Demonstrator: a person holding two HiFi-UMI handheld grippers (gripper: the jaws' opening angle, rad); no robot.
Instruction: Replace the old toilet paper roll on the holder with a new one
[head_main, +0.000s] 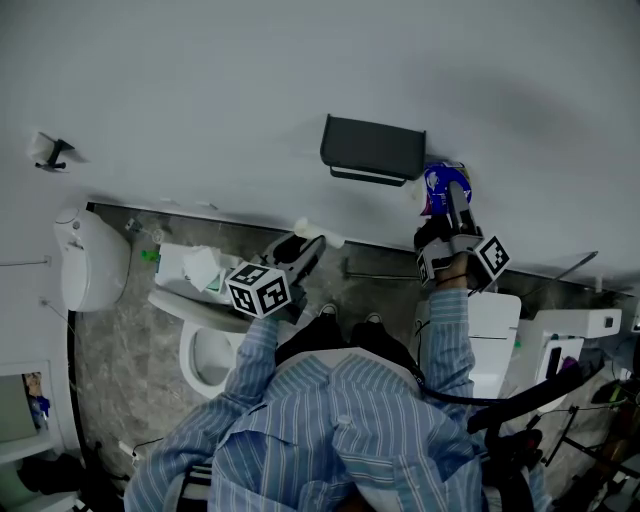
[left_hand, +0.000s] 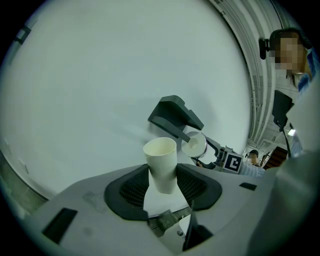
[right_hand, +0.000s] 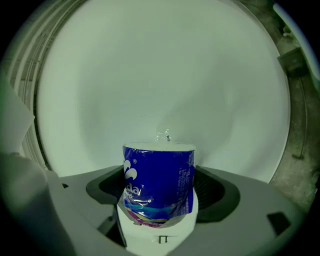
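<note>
Down at the bottom of the head view, a person's striped shirt (head_main: 330, 420) fills the foreground, with both sleeves reaching up the frame. Left of centre, the left tool (left_hand: 162, 175) pinches a bare cardboard core (left_hand: 161, 162). Its pads press on the tube's lower half, and the open end points at the wall. A toilet (head_main: 205, 350) sits at lower left. Right of centre, the right tool (right_hand: 159, 195) is clamped on the sides of the new roll (right_hand: 159, 182) (blue plastic wrap on it). That roll sits just beside the lower right corner of the dark holder (head_main: 372, 148), which is fixed to the pale wall (head_main: 200, 90) at upper centre. Whether they touch I can't tell.
</note>
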